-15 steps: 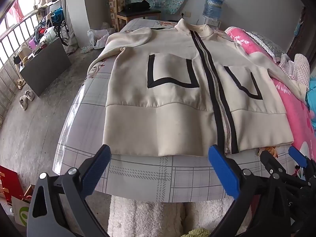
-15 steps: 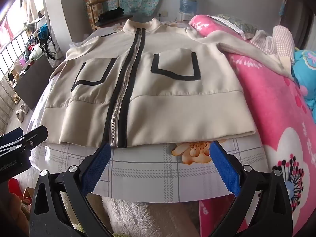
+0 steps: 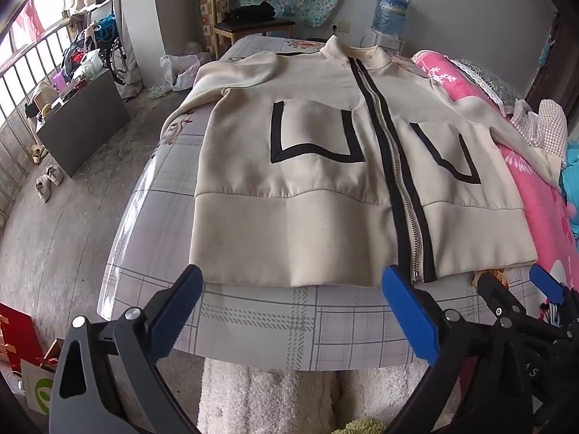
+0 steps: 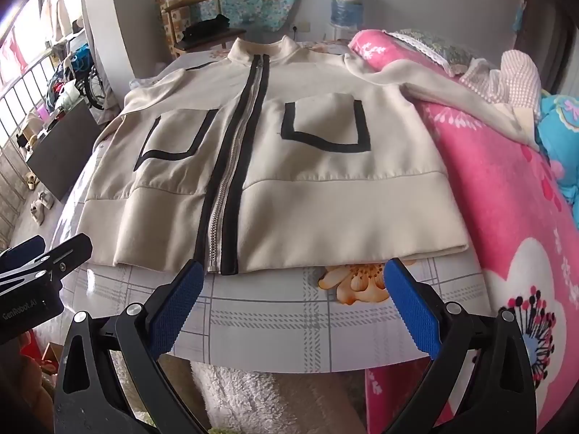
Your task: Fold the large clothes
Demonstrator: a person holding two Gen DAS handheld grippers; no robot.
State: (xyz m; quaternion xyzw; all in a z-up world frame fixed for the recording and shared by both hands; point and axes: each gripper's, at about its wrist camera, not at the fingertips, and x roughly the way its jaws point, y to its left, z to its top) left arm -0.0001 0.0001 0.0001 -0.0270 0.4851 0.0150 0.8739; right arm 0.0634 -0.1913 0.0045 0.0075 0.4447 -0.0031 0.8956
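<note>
A cream zip-up jacket (image 3: 325, 199) with black trim and two black-edged pockets lies flat, front up, on the plaid-covered bed (image 3: 289, 325); it also shows in the right wrist view (image 4: 307, 188). Its right sleeve (image 4: 452, 86) drapes over a pink blanket. My left gripper (image 3: 289, 300) is open and empty, just short of the jacket's hem, left of the zipper. My right gripper (image 4: 293, 289) is open and empty, just short of the hem, right of the zipper. The right gripper also shows at the edge of the left wrist view (image 3: 514, 289).
A pink flowered blanket (image 4: 506, 217) lies along the bed's right side with pillows behind. A wooden chair (image 3: 249, 18) and water jug (image 3: 391, 11) stand at the far wall. A dark cabinet (image 3: 79, 119), shoes and clutter sit on the floor left.
Both grippers have edged slightly forward towards the jacket's hem. The jacket has not moved.
</note>
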